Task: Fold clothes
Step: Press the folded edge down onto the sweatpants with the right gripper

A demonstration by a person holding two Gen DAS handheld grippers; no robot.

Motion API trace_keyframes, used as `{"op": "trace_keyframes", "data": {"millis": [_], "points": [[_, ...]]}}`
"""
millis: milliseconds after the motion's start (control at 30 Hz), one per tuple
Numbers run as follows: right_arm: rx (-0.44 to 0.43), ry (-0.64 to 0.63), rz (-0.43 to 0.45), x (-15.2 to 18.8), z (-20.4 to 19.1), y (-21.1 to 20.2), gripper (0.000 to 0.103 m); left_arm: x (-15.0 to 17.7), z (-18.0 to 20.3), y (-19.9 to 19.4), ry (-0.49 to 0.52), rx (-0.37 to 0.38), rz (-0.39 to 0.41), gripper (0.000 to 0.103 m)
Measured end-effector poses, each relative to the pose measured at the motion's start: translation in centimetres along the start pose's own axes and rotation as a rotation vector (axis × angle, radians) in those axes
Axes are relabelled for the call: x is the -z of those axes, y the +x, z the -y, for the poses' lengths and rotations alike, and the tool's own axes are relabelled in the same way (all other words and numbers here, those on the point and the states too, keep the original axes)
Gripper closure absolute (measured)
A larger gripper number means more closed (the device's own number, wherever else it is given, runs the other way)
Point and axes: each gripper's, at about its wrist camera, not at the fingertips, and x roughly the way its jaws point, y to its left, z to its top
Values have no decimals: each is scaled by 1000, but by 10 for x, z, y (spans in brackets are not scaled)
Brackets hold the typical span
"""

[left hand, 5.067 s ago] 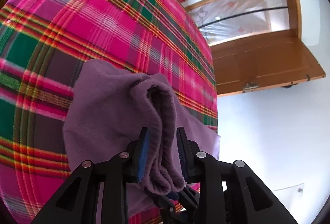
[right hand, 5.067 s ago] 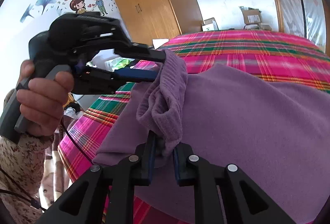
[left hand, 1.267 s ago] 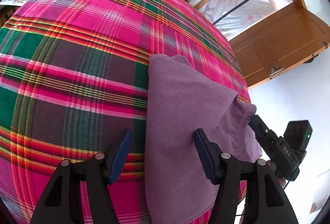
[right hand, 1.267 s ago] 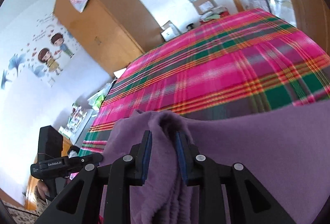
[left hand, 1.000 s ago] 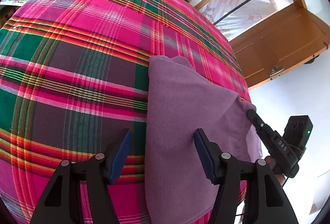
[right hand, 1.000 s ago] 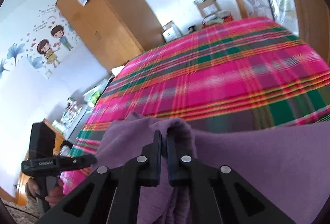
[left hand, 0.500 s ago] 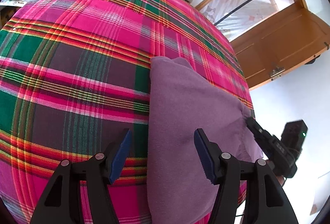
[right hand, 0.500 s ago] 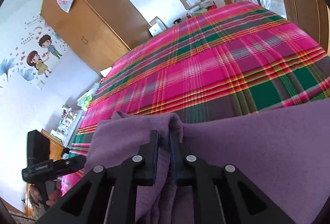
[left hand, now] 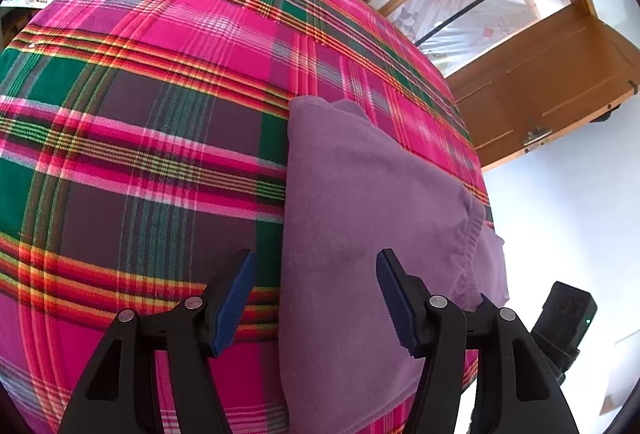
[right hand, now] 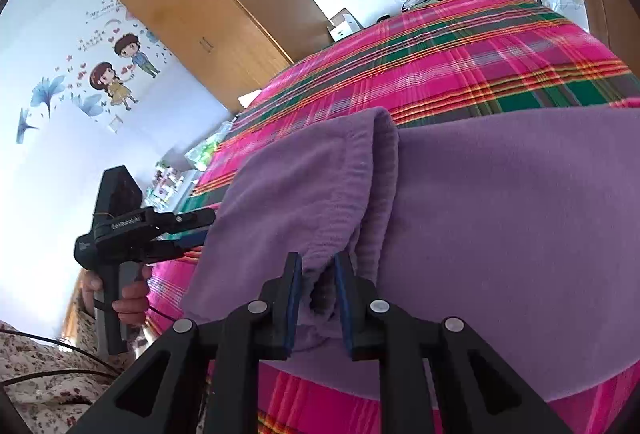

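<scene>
Left wrist view: the purple garment [left hand: 360, 218] is seen lying folded on the plaid bedspread [left hand: 140, 106], toward the bed edge nearest the wooden door [left hand: 552, 90]. The left gripper [left hand: 316, 298] is held above the garment's near end with its jaws wide apart and nothing between the pads; only the garment's long left edge lies below the gap. A gathered, elastic-looking hem is visible on the side of the garment toward the door.

Right wrist view: the same purple garment [right hand: 480, 226] is shown spread over the bedspread, with a thick doubled fold rising from it toward the wardrobe [right hand: 216, 14]. The right gripper [right hand: 316, 294] is seen with its jaws opening; the bunched hem sits between the pads, yet it appears no longer pinched. The left gripper [right hand: 200, 224] is visible just beside the garment's edge on the wardrobe side.

The fabric is judged to be soft, light fleece, limp and fairly grippy, so it would sag and bunch when lifted. A hold is best taken at a corner or along the stitched hem, where the layers are thick.
</scene>
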Motion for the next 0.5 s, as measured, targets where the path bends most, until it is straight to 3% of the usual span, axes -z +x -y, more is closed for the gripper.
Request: {"op": "trace_keyframes", "data": {"millis": [233, 300, 500], "points": [[-14, -6, -14, 3, -7, 6, 85, 4, 1, -1, 0, -5, -1, 39], [-3, -25, -7, 2, -10, 7, 97, 4, 1, -1, 0, -6, -1, 39], [-50, -2, 33, 0, -5, -13, 98, 6, 2, -1, 1, -12, 0, 39]]}}
